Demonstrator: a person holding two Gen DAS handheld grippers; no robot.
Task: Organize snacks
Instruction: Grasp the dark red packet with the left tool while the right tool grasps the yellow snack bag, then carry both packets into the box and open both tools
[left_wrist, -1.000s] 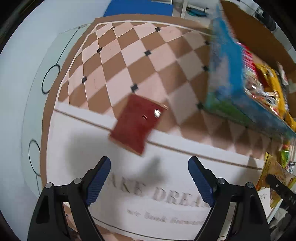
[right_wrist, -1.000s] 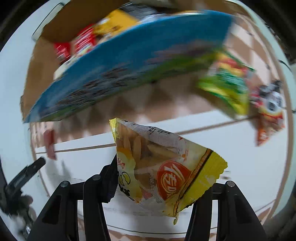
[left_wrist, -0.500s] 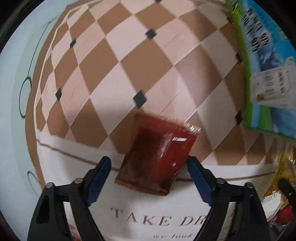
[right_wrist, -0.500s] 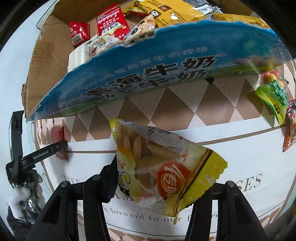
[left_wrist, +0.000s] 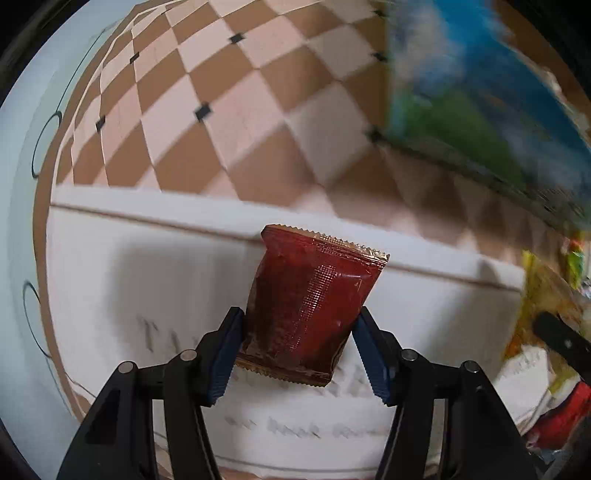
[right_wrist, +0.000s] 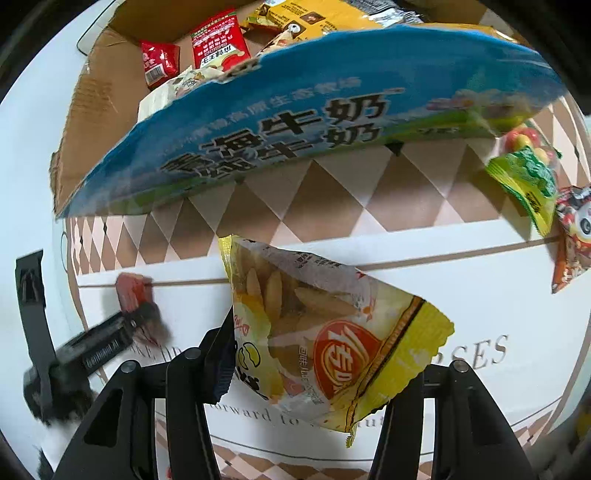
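Observation:
My left gripper is shut on a dark red snack packet and holds it above the white part of the tablecloth; both also show blurred in the right wrist view. My right gripper is shut on a yellow chip bag, held in front of the blue-sided cardboard box. The box holds several snack packs, among them a red one and a yellow one. The box shows blurred at the upper right of the left wrist view.
A checkered brown and white tablecloth with printed lettering covers the table. A green snack bag and a red patterned bag lie on the cloth right of the box.
My left gripper moved onto the dark red packet, shut on it and lifted it off the cloth. My right gripper kept hold of the yellow bag and came nearer the box.

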